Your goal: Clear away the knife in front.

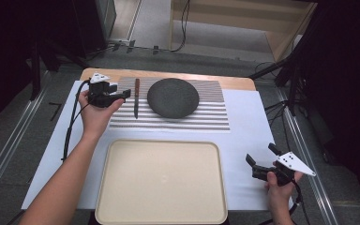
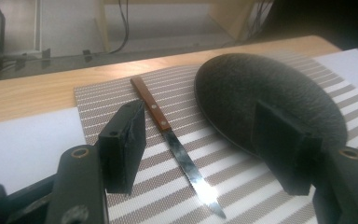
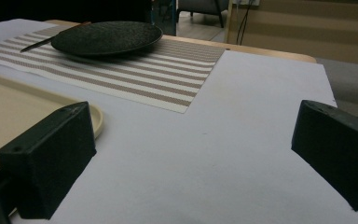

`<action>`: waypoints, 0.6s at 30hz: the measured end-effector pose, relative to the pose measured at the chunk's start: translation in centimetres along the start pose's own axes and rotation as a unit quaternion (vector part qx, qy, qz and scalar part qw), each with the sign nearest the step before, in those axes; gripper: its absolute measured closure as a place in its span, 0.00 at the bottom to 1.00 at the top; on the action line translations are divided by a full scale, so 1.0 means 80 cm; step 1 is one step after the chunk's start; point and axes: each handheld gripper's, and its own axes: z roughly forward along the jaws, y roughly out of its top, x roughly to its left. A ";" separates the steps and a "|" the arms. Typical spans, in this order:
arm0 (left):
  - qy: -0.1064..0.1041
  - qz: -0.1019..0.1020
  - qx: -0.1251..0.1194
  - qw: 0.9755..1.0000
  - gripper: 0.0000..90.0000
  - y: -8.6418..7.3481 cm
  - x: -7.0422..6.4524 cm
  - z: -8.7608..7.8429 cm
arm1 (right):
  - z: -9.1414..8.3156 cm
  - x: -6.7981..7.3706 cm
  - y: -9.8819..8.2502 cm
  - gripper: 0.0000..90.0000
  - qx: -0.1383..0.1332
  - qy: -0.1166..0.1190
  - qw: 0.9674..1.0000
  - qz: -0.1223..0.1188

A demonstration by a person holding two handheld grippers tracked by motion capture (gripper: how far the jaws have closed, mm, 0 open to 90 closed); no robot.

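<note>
Left tool (image 1: 120,95) wide open, holding nothing, hovering over the left edge of the striped placemat (image 1: 206,119). Wood-handled knife (image 1: 136,96) lies flat on the placemat just ahead of it, between its jaws in the left gripper view, not touched. Dark round plate (image 1: 173,97) sits on the placemat just beyond the knife. Right tool (image 1: 261,160) wide open, empty, above white paper (image 1: 248,136) on the worktop (image 1: 234,82). Beige tray (image 1: 161,182) lies empty just left of the right tool.
</note>
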 end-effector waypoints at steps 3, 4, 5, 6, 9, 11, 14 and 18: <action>0.002 -0.002 0.014 1.000 0.44 0.004 -0.001 0.015 | 0.000 0.000 0.000 0.00 0.000 0.000 1.000 0.001; -0.001 -0.004 0.019 1.000 0.46 0.005 0.000 0.020 | 0.000 0.000 0.000 0.00 0.001 -0.001 1.000 0.002; -0.001 -0.007 0.021 1.000 0.46 0.006 0.001 0.025 | 0.000 0.000 0.000 0.00 0.001 -0.001 1.000 0.002; -0.001 -0.010 0.025 1.000 0.49 0.007 0.001 0.030 | 0.000 0.000 0.000 0.00 0.001 -0.004 1.000 0.004; 0.004 -0.012 0.043 0.999 0.52 0.011 0.004 0.045 | 0.000 -0.001 0.000 0.00 0.000 -0.005 1.000 0.003; 0.004 -0.019 0.052 0.998 0.54 0.013 0.007 0.056 | 0.001 -0.001 0.000 0.00 0.001 -0.005 1.000 0.003; 0.008 -0.025 0.068 0.997 0.58 0.016 0.009 0.069 | 0.001 -0.001 0.000 0.00 0.001 -0.005 1.000 0.004; 0.017 -0.025 0.089 0.996 0.60 0.019 0.009 0.087 | 0.002 -0.001 0.000 0.00 0.000 -0.004 1.000 0.004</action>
